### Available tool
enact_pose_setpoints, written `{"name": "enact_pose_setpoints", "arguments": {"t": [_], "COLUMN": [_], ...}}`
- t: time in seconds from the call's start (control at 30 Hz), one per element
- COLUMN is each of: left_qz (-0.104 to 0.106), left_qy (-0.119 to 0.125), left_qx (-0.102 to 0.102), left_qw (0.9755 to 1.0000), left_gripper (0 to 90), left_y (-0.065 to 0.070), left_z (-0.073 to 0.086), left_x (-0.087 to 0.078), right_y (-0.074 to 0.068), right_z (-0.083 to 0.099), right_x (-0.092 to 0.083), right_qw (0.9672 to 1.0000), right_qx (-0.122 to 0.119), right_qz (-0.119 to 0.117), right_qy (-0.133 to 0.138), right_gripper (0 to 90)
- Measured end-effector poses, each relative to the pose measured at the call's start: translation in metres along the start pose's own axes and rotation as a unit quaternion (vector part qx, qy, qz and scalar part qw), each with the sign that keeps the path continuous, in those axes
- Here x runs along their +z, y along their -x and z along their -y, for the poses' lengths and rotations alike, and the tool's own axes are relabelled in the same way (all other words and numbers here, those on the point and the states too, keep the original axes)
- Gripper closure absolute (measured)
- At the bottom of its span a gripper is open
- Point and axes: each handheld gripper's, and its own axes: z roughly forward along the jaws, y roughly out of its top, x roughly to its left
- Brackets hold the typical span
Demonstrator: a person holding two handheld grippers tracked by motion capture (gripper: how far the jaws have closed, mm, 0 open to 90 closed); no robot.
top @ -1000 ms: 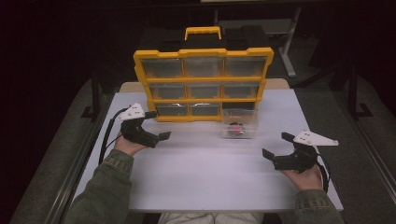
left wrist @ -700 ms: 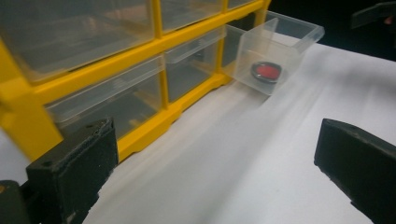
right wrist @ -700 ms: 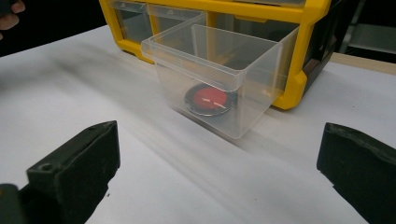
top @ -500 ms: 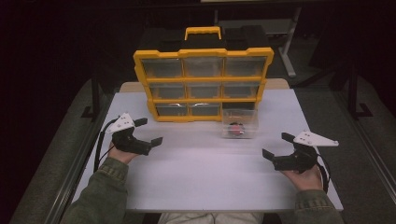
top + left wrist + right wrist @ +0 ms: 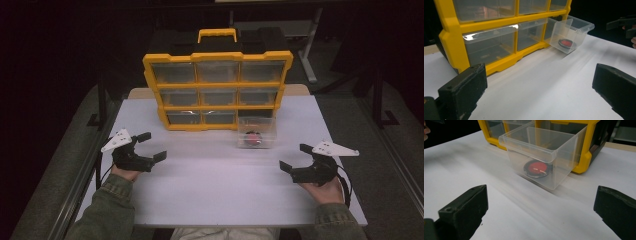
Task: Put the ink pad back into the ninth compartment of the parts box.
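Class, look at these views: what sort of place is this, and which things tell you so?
Probably a workshop or lab bench: a yellow parts organizer of clear drawers stands on a plain white table, with metal stand legs behind in a dark room.

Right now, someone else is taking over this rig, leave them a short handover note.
Left tongs: open, holding nothing, low over the table's left side.
Right tongs: open, holding nothing, at the right side.
Clear drawer: pulled out of the yellow organizer at its bottom-right slot, resting on the table, with a red-and-black round part inside.
Done: drawer is out.
Left: probably lift the part out or slide the drawer back in.
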Motion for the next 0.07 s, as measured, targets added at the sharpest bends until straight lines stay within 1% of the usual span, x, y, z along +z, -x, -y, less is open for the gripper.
{"name": "enact_pose_setpoints", "arguments": {"t": [0.07], "left_qz": [0.0], "left_qy": [0.005], "left_qx": [0.002], "left_qw": [1.0], "left_gripper": [0.0], "left_y": [-0.0001], "left_z": [-0.0004], "left_x": [-0.0009], "right_y": [-0.0008], "right_z": [-0.0003], "right_x": [0.0009], "right_qw": [1.0], "right_qx": [-0.001], "right_qz": [0.0], "right_qy": [-0.001], "right_gripper": [0.0]}}
